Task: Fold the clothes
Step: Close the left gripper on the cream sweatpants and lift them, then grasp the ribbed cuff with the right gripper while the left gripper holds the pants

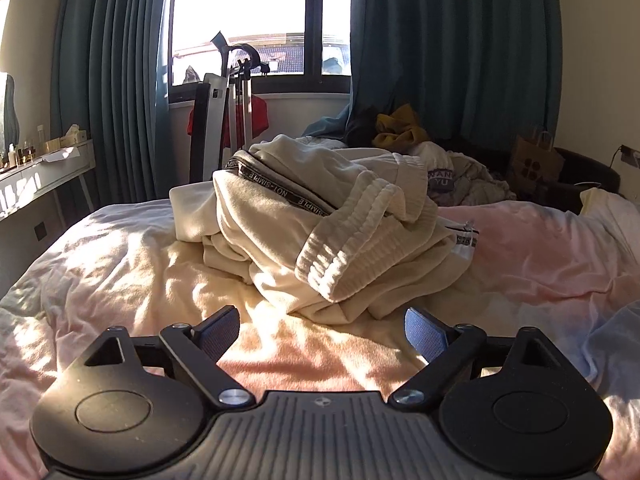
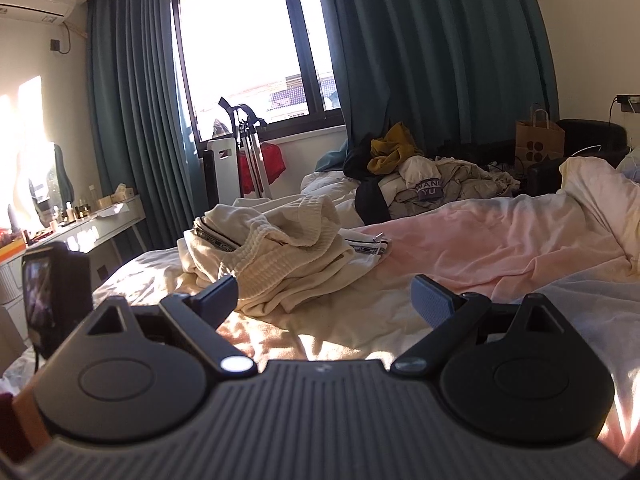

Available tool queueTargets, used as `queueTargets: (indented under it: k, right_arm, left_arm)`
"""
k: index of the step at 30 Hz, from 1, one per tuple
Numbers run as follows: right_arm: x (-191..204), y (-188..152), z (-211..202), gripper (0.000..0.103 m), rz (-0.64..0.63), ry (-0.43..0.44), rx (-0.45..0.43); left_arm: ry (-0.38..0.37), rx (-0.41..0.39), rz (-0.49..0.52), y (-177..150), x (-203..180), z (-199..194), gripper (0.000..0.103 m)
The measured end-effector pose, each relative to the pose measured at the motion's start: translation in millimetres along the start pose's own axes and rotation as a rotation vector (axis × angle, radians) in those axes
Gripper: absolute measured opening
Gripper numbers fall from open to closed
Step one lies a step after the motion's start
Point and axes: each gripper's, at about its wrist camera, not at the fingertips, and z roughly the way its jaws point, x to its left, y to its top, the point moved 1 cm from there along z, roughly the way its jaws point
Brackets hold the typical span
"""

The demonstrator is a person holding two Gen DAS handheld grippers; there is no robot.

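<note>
Jacket looks soft, thick and floppy; both grippers gape empty, so pinch its ribbed hem.

Left gripper and right gripper both spread wide, holding nothing.

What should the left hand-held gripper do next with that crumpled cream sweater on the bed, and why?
Probably ease the left hand-held gripper forward to the nearest edge of the cream sweater. It is open and holds nothing, the sweater lies in a crumpled heap just ahead on the bed, and the right hand-held gripper is open too.
</note>
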Motion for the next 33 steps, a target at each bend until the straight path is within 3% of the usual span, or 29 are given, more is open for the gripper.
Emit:
queueTargets:
  k: [7, 10, 13, 14, 15, 18, 29, 33]
  right_arm:
    - [-26, -13, 24, 0.095, 0.103, 0.023, 0.042]
    - [-34, -22, 38, 0.095, 0.114, 0.034, 0.047]
    - [-40, -30, 55, 0.095, 0.118, 0.033, 0.060]
    - [-42, -33, 60, 0.095, 0.125, 0.035, 0.065]
    - [-44, -35, 66, 0.095, 0.132, 0.038, 0.070]
    - [-49, -37, 73, 0.095, 0.154, 0.053, 0.047]
    - [-36, -28, 57, 0.095, 0.086, 0.062, -0.020]
    - [-23, -23, 41, 0.095, 0.047, 0.082, -0.031]
  left_arm:
    - [0.110, -0.019, 0.097, 25, -24, 90, 0.084]
    - [0.169, -0.032, 0.086, 35, -23, 116, 0.071]
    - [0.185, -0.102, 0.081, 42, -24, 111, 0.054]
    - [0.192, -0.127, 0.080, 44, -25, 108, 0.039]
    - [0.187, -0.139, 0.069, 46, -20, 96, 0.027]
    - [0.170, -0.171, 0.031, 50, -4, 59, 0.015]
    - [0.107, -0.290, -0.110, 64, 57, -79, 0.013]
    - [0.131, -0.299, -0.120, 43, 104, -132, 0.011]
